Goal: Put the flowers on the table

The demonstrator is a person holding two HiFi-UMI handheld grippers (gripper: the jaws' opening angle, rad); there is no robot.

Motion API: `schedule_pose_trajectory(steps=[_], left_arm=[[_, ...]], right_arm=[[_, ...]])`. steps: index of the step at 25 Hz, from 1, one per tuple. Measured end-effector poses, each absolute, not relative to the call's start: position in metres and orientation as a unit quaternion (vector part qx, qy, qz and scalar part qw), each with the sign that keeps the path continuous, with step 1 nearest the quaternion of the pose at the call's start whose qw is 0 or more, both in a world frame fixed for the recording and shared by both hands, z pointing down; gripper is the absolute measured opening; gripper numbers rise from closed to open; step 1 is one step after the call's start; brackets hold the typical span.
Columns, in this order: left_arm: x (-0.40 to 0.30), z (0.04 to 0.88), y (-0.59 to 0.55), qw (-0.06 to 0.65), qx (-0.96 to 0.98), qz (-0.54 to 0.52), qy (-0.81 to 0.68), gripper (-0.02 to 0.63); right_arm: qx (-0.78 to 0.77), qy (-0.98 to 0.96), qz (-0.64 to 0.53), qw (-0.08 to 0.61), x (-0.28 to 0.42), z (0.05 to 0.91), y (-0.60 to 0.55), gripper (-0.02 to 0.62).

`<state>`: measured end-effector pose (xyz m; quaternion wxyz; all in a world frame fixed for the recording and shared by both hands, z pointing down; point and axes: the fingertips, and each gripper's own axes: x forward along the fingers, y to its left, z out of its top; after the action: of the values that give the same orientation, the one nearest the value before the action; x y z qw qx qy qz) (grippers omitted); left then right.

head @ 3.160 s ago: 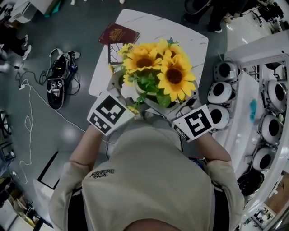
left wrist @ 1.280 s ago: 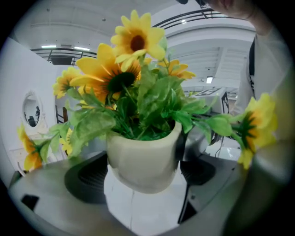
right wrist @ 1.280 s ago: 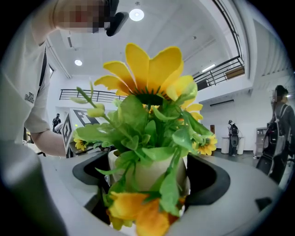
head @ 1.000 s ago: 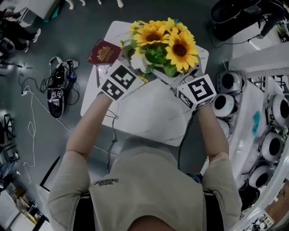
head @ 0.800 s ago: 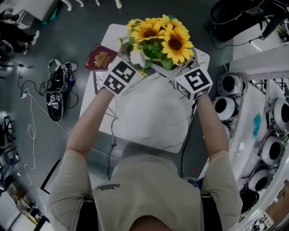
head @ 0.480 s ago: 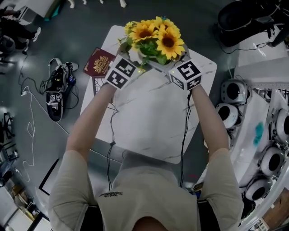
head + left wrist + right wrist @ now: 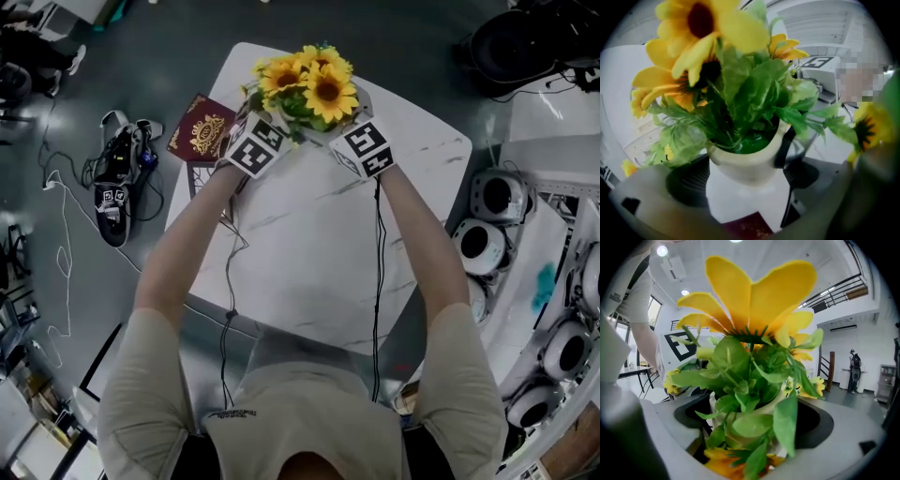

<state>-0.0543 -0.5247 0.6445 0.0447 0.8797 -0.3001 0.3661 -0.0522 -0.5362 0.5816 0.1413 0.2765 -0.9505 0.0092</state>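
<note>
Left gripper [image 7: 745, 180] and right gripper [image 7: 754, 423] are clamping opposite sides of the upright cream ceramic vase [image 7: 747, 164] of yellow sunflowers [image 7: 305, 80], hanging straight above the white marble table [image 7: 309, 262] at its far end

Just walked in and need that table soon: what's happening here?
A person grips a vase of sunflowers from both sides, left tool and right tool each closed on it, over the far end of the white table, beside a red passport. Whether the vase has touched down cannot be told.
</note>
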Motion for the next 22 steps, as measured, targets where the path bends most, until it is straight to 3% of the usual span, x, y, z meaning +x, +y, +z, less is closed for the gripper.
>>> schedule_pose_trajectory(steps=[9, 22], left_arm=[[-0.061, 0.681, -0.535, 0.049, 0.856, 0.421, -0.295, 0.462], [-0.066, 0.677, -0.536, 0.06, 0.857, 0.408, -0.31, 0.462]], right_arm=[[0.286, -0.95, 0.046, 0.113, -0.051, 0.621, -0.551, 0.517], [0.324, -0.938, 0.113, 0.059, -0.048, 0.636, -0.561, 0.517]])
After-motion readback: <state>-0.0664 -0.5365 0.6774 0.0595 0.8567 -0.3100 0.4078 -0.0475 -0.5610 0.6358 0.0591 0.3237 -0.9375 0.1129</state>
